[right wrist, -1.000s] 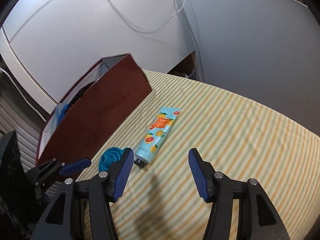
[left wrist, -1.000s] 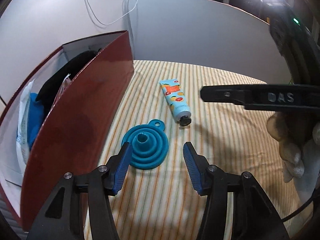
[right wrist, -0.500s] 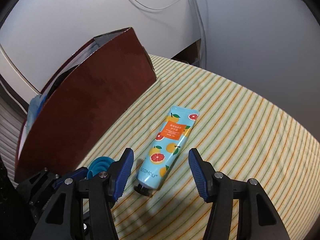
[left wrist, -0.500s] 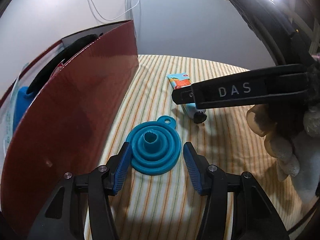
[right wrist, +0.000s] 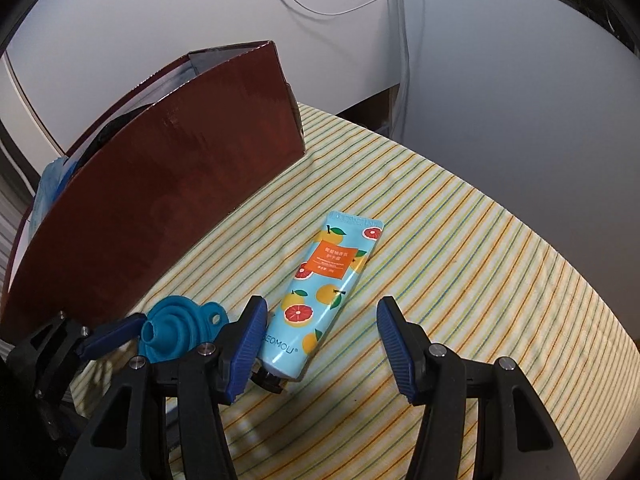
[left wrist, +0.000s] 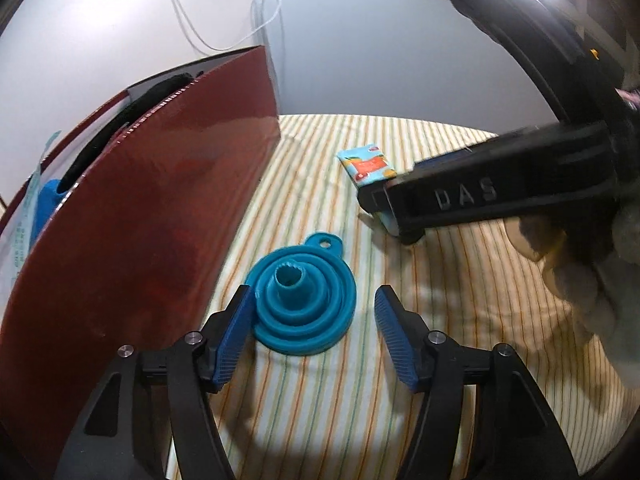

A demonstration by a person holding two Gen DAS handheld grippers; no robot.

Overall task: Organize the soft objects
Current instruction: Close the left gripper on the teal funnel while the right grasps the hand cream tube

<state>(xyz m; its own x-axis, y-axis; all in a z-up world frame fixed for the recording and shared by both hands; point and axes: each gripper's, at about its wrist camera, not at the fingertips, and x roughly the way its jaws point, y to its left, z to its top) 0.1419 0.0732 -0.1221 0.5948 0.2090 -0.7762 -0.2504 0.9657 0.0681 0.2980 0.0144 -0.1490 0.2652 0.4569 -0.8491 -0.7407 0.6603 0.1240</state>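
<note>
A teal collapsible funnel (left wrist: 304, 300) lies on the striped cloth (left wrist: 460, 300), spout up. My left gripper (left wrist: 314, 298) straddles it and its jaws are opening; the blue pads stand clear of the rim. A light-blue tube with an orange-fruit print (right wrist: 328, 280) lies cap toward me between the fingers of my right gripper (right wrist: 320, 306), close to the left pad, which does not press on it. That gripper is open. In the left wrist view one of its black fingers (left wrist: 460, 196) covers the lower part of the tube (left wrist: 366, 166).
A tall dark-red box (left wrist: 140, 220) stands on the left of the cloth, with black and blue soft things inside. It also shows in the right wrist view (right wrist: 160, 200), close to the funnel (right wrist: 180, 332). A hand (left wrist: 580, 264) holds the right gripper. White panels and cables stand behind.
My left gripper has closed in on the funnel and its jaws have widened. My right gripper has come down over the tube, which now lies between its fingers.
</note>
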